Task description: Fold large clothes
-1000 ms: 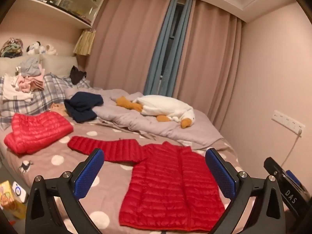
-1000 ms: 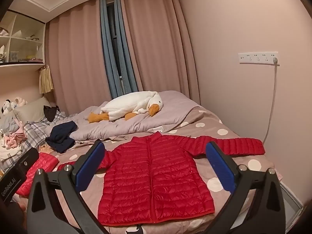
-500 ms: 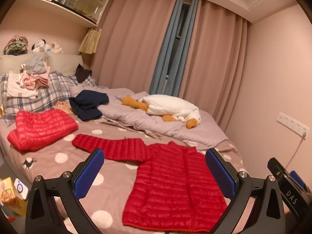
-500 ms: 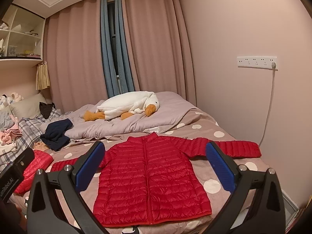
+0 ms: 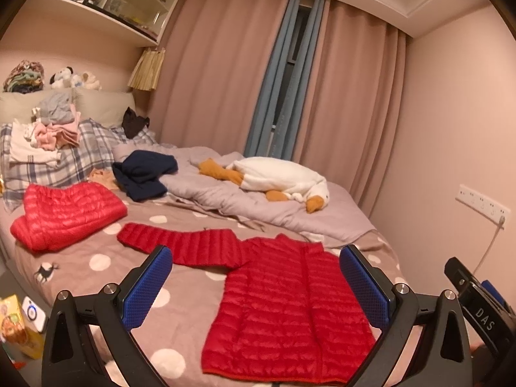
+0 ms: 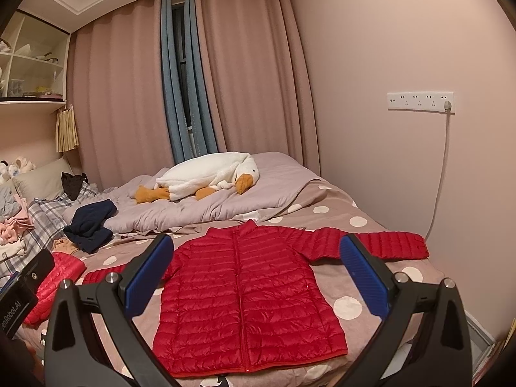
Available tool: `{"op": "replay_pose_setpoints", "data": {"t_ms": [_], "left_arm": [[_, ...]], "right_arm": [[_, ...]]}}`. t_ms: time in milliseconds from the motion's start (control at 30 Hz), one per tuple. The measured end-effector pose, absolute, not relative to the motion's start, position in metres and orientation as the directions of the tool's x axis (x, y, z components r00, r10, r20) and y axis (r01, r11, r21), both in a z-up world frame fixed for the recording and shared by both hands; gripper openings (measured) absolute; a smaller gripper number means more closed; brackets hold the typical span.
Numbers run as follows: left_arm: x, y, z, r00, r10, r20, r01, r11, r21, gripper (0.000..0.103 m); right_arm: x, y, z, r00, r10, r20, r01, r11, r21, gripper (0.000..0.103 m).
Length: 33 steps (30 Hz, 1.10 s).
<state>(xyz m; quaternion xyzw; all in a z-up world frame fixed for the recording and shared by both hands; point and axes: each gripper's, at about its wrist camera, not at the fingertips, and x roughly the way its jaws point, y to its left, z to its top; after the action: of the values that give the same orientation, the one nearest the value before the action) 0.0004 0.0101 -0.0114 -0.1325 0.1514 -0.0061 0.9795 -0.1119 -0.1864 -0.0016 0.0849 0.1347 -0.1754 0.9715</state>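
A red quilted puffer jacket point(image 6: 248, 303) lies spread flat, zipped, front up, on the polka-dot bed, both sleeves stretched out to the sides. It also shows in the left wrist view point(image 5: 290, 306). My left gripper point(image 5: 254, 287) is open and empty, held above the bed's near edge, apart from the jacket. My right gripper point(image 6: 254, 287) is open and empty, also above the near edge and facing the jacket's body.
A second red jacket point(image 5: 64, 216) lies folded at the left of the bed. A navy garment point(image 5: 145, 174), a plush goose point(image 5: 280, 180) on a grey duvet point(image 6: 225, 203), and a clothes pile point(image 5: 48, 135) lie behind. A wall point(image 6: 419, 167) borders the right.
Both grippers have drifted and risen slightly, so the views shift a little. The jacket has not moved. Both grippers stay open.
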Motion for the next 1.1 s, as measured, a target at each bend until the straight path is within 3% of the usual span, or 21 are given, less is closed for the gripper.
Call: {"op": "replay_pose_setpoints", "data": {"t_ms": [1100], "left_arm": [[-0.0038,0.0048,-0.0086,0.956,-0.060,-0.288,-0.012,0.970,-0.244,0.102]], "right_arm": [[-0.1123,-0.1862,-0.0062,0.902,-0.311,-0.301,0.358,0.926,0.118,0.103]]}}
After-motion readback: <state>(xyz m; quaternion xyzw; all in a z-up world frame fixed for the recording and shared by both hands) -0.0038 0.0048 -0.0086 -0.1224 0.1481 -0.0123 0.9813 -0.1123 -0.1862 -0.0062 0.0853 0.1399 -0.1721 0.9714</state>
